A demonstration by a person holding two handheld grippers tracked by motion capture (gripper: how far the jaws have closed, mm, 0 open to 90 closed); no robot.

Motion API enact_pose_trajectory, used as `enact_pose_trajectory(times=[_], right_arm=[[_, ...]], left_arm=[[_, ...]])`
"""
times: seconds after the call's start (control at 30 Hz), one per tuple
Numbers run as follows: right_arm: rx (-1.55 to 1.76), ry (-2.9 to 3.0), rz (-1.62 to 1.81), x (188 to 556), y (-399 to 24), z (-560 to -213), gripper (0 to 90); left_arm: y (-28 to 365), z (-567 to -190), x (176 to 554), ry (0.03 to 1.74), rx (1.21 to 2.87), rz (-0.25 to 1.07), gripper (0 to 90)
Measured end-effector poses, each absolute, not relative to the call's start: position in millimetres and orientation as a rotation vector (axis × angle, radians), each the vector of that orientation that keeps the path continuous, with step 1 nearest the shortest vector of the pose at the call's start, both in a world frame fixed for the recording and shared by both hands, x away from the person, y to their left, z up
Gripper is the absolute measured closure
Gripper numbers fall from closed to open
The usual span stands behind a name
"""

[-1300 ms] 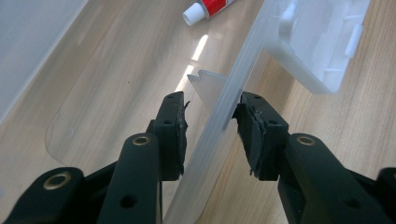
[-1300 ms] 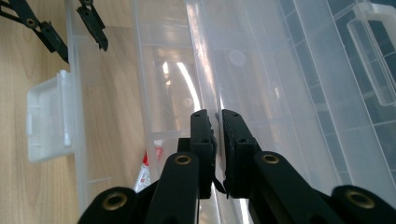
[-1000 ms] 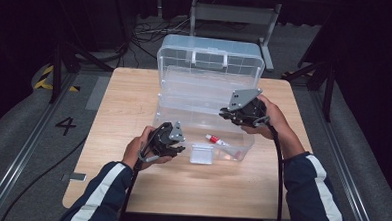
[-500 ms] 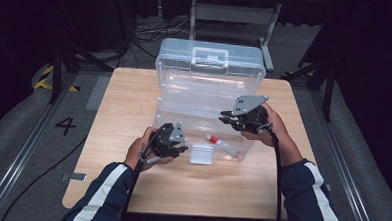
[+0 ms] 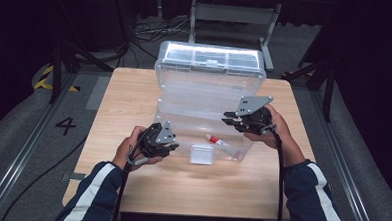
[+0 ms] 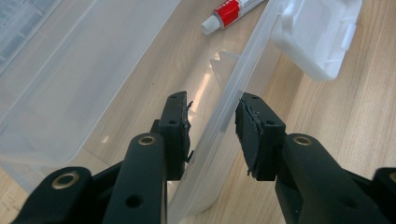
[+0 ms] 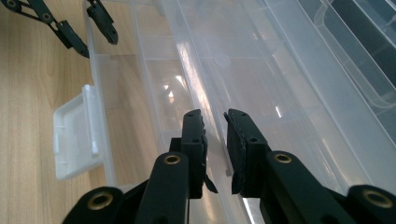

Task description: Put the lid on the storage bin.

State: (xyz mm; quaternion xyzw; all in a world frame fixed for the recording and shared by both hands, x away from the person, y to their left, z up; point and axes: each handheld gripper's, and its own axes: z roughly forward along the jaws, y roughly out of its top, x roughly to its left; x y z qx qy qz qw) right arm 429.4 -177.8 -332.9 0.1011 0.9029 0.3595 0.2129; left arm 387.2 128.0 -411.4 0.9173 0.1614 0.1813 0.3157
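Fingers (image 6: 252, 135) astride clear box (image 6: 224, 116) wall

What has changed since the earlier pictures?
The lid swung further back, so its handle faces the camera. The right gripper has just been opening its jaws, with a clear edge of the box between them. The left gripper stayed astride the front wall. The tube stayed put.

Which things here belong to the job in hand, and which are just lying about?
In the job: clear plastic box, lid up; left gripper, jaws astride its front wall; right gripper, jaws just opening around a clear edge of the box.
Lying about: red-and-white tube inside the box; wooden table; floor cables.
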Motion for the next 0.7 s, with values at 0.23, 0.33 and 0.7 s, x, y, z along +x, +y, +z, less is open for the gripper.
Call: enact_pose_trajectory(times=[0.23, 0.33, 0.7], right_arm=[[0.287, 2.510, 0.974, 429, -182, -332, 76.7], [0.298, 2.514, 0.960, 427, -187, -332, 76.9], [0.320, 2.501, 0.923, 422, -199, -329, 76.1]], left_arm=[[128, -412, 388, 0.421, 2.426, 0.476, 66.2], [128, -413, 388, 0.432, 2.421, 0.474, 66.1], [127, -406, 380, 0.401, 2.391, 0.503, 65.2]])
